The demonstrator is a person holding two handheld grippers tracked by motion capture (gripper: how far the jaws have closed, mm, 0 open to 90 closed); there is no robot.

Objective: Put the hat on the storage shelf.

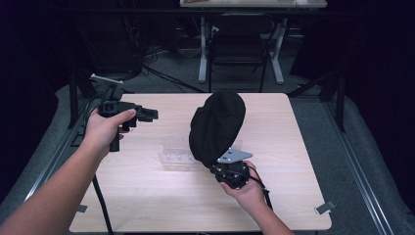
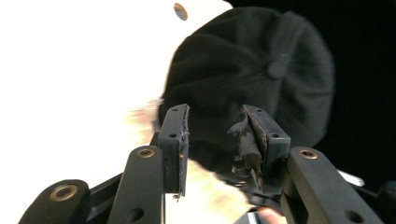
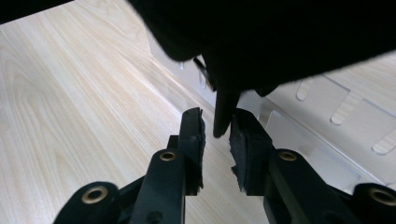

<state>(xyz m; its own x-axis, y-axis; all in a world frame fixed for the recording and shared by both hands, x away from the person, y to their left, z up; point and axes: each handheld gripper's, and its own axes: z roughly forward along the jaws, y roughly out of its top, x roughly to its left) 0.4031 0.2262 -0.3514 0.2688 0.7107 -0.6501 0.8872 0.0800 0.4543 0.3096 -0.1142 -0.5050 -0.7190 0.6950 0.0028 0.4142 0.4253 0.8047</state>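
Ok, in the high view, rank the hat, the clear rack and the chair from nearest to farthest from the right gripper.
1. Hat: pinched in the right gripper, rising above it.
2. Clear rack: on the table, just left of it.
3. Chair: beyond the table's far edge.

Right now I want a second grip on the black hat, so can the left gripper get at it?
Probably yes. The left gripper has its jaws apart and points straight at the hat, which the right gripper holds up above the table. Nothing shows in the gap between them.

Black cap (image 1: 217,127); light wood-grain table (image 1: 147,191); clear rack (image 1: 175,151).
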